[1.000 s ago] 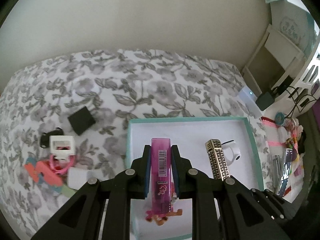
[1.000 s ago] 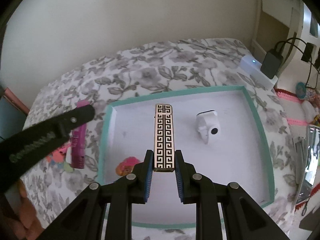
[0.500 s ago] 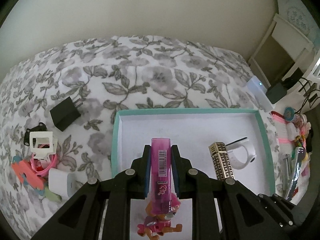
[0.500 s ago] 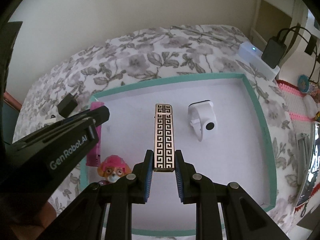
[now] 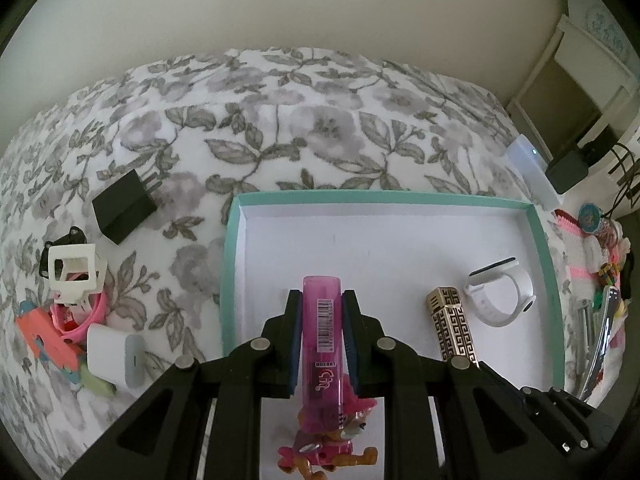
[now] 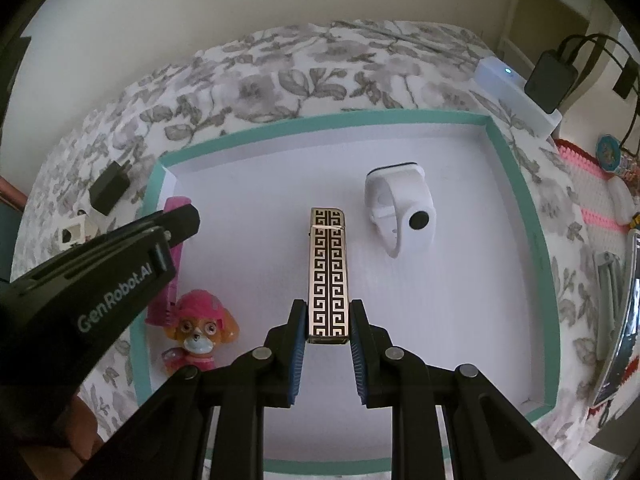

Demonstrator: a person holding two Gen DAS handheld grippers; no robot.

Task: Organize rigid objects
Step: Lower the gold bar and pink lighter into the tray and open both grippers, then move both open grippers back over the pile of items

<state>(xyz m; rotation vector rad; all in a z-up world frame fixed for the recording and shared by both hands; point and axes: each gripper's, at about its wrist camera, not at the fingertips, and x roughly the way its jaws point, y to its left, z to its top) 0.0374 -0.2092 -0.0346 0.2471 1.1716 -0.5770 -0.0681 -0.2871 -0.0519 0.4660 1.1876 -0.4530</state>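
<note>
Floral grey-and-white bedspread covers the whole surface, with a plain cream wall behind it. Sitting on it is a shallow white tray with a teal rim, and that's where most of the stuff is.

Left gripper is clamped on a translucent pink lighter, barcode facing up, both blue pads pressed against its sides. It's held over the near-left part of the tray, right above a little pink pup figurine that stands inside the tray by the left rim.

Right gripper is closed on the near end of a gold lighter with a black key pattern. It points away toward the tray's far wall, roughly mid-tray. Can't tell from either view if it's touching the tray floor or just above it.

Just to the right of the gold lighter, a white smartwatch lies on its side in the tray, apart from it.

Outside the tray on the left there's a black charger plug, a white plastic frame thing sitting on a pink ring, an orange piece and a white adapter. Off the bed's right edge there's a white power strip with a black adapter plugged in, plus some colourful clutter I can't make out.
</note>
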